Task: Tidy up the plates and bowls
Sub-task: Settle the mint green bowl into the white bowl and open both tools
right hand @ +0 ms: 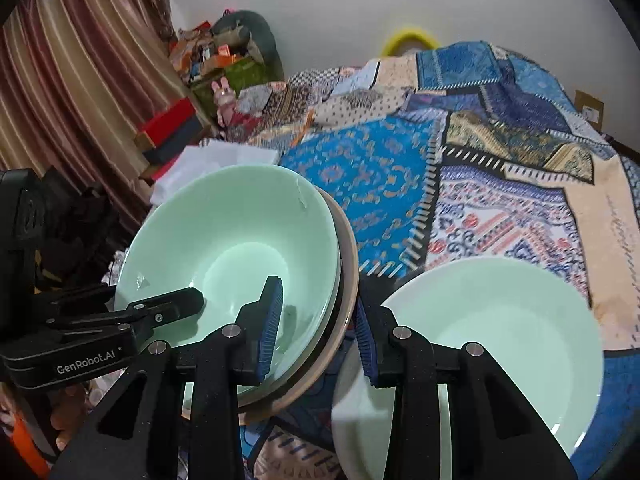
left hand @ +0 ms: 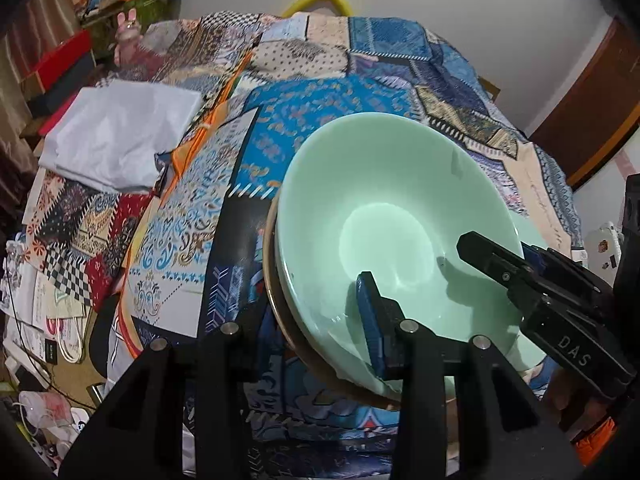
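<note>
Patchwork quilt (left hand: 320, 80) covers the bed that serves as the work surface, with a folded white cloth (left hand: 116, 140) lying at its left side and clutter on the floor beyond.

Next along is the left gripper (left hand: 312, 300). One finger sits outside the rim and the blue-padded one inside, so it is clamped on the near-left edge of the nested stack (left hand: 380, 200): pale green bowls sitting in a tan plate (right hand: 352, 264). The stack tips noticeably and looks to be carried between the two tools, not resting flat.

On the stack's right edge the right gripper (right hand: 316, 300) is pinched the same way, one pad inside the top bowl and one under the plate's rim.

Just right of that, a second bowl (right hand: 512, 320) sits on the quilt, close beside the outer finger.

My worry is the hold: both tools grip only smooth glazed rims. If one hand rises faster than the other, the tilt grows and the bowls could slide off the plate. A sideways swing could also knock the carried stack against that second bowl.
</note>
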Motion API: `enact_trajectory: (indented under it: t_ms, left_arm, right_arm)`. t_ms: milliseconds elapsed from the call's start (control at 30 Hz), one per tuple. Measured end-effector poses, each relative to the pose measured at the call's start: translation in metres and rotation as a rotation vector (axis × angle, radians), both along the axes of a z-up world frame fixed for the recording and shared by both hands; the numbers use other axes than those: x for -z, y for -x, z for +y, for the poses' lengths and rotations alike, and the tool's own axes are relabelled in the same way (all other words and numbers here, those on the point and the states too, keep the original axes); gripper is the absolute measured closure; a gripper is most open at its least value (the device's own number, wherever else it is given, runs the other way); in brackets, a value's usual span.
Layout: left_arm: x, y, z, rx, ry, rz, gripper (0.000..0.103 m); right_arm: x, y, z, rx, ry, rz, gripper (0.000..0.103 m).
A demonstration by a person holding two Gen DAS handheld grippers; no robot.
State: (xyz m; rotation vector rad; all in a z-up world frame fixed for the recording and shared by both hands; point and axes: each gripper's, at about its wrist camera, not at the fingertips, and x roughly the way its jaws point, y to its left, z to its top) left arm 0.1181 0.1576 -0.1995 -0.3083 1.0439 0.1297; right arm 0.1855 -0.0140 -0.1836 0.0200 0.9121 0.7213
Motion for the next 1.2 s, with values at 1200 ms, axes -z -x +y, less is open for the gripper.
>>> enact_trajectory:
  t_ms: [1200]
  left_arm:
    - [-0.055,-0.015,-0.126,0.204,-0.031,-0.08,0.065]
  right_arm:
    - [-0.037,0.018,-0.126,0.203,-0.049,-0.072,0.071]
